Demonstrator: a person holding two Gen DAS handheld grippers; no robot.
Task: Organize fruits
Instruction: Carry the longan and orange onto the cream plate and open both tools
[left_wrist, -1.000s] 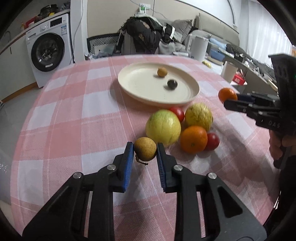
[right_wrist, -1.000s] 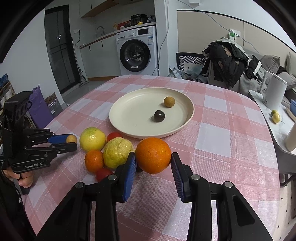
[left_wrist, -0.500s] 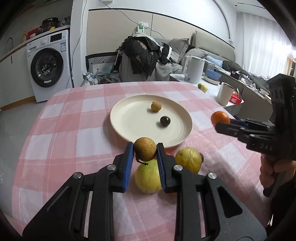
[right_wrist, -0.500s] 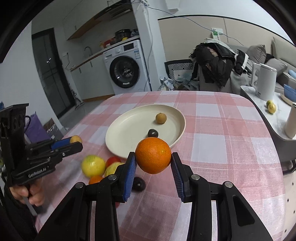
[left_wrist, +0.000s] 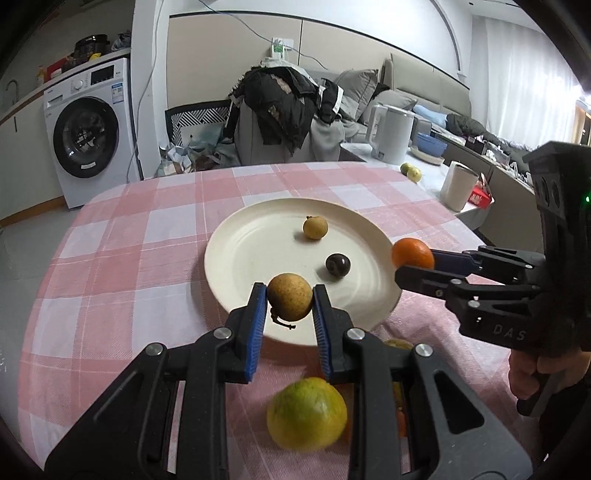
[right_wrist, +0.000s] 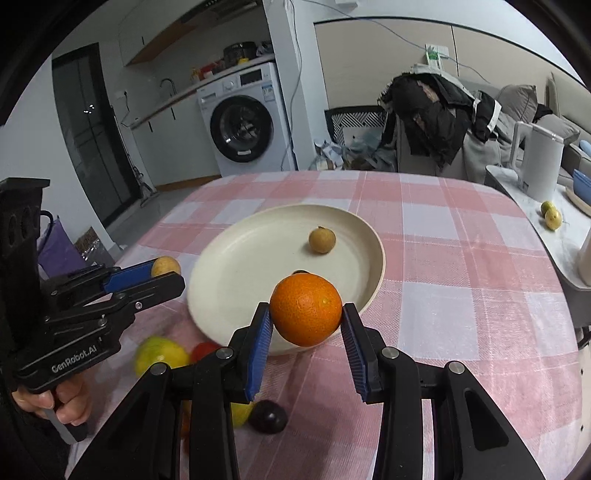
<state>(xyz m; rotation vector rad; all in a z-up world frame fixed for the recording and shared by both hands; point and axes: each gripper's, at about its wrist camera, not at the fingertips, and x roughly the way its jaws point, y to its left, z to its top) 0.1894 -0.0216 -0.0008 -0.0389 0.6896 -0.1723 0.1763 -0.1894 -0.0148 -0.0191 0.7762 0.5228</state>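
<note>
1 cream plate (left_wrist: 236, 258), 2 small fruits (left_wrist: 315, 228) on it, 2 claws (left_wrist: 290, 302) each gripping 1 fruit

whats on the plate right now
Two small fruits lie on the cream plate: a tan round one toward the back and a dark purple one nearer. The held fruits cover part of its near rim, so anything there is hidden.
</note>
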